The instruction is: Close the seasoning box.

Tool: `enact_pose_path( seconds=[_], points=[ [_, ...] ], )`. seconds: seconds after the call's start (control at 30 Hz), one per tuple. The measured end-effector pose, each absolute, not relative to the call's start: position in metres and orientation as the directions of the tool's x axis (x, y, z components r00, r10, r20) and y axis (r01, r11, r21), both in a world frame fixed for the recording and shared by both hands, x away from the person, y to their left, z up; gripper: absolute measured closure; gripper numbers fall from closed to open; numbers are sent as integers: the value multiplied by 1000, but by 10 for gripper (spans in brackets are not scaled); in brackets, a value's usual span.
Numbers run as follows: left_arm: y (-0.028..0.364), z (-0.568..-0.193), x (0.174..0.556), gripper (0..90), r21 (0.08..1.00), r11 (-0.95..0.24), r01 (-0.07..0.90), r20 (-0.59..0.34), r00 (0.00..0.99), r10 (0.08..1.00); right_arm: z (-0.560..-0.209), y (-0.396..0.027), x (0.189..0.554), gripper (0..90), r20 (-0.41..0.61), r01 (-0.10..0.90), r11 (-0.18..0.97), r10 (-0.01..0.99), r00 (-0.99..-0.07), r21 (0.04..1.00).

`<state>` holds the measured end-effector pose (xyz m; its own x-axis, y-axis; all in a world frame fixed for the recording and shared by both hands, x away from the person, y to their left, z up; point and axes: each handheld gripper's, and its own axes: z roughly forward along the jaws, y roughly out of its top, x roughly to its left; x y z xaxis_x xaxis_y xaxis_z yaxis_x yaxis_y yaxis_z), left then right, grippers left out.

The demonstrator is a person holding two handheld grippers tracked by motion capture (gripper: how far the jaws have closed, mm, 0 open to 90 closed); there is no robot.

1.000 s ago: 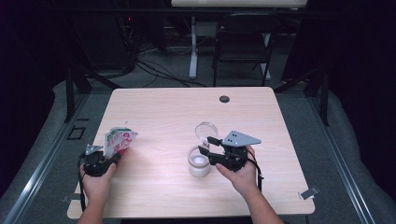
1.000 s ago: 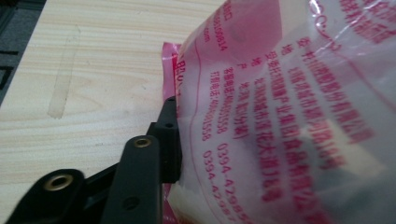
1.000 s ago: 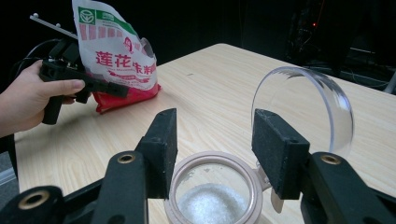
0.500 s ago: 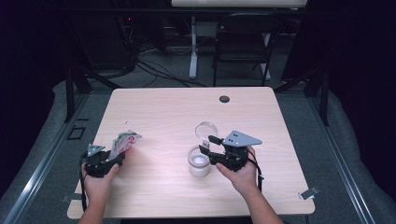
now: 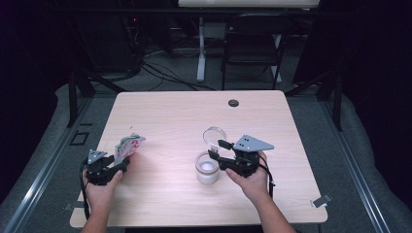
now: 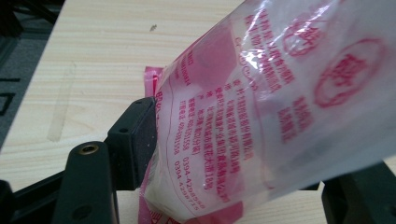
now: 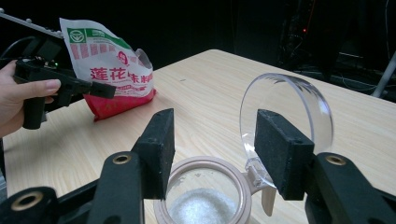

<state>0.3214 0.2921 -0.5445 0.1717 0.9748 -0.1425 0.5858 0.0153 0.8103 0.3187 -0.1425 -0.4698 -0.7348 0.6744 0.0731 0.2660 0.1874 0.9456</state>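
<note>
The right gripper (image 7: 212, 154) is hovering with jaws apart above the jar (image 7: 205, 198), whose lid (image 7: 287, 112) is standing flipped up. Farther off, the left gripper (image 5: 114, 162) is pinching the bag (image 5: 128, 145), resting low on the table (image 5: 194, 116) at its left. The bag's open top could sag and spill; its fill level is hard to make out through the plastic.

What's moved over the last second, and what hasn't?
The left tongs, shut on the red-and-white printed plastic bag, have tipped it from upright over to the right and lowered it toward the wooden table. The right tongs stay open beside the clear glass jar, its hinged clear lid still up.
</note>
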Motion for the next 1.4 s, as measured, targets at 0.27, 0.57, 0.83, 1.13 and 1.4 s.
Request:
enact_pose_path(
  seconds=[0.27, 0.57, 0.83, 1.13, 1.4],
  points=[
    [282, -529, 312, 350, 848, -7, 530, -124, 212, 969, -469, -143, 320, 480, 77, 268, 183, 676, -733, 946],
    [267, -514, 301, 333, 876, -61, 479, -80, 268, 960, -466, -145, 320, 476, 73, 258, 174, 681, -728, 950],
    [248, -515, 299, 333, 871, -119, 477, -55, 334, 941, -459, -147, 319, 474, 57, 248, 184, 685, -727, 951],
    [222, -517, 295, 333, 864, -177, 472, -43, 418, 907, -452, -161, 320, 499, 64, 240, 150, 712, -699, 959],
    [209, -519, 294, 333, 858, -203, 472, -43, 460, 887, -451, -179, 325, 562, 93, 270, 114, 756, -648, 956]
  ],
)
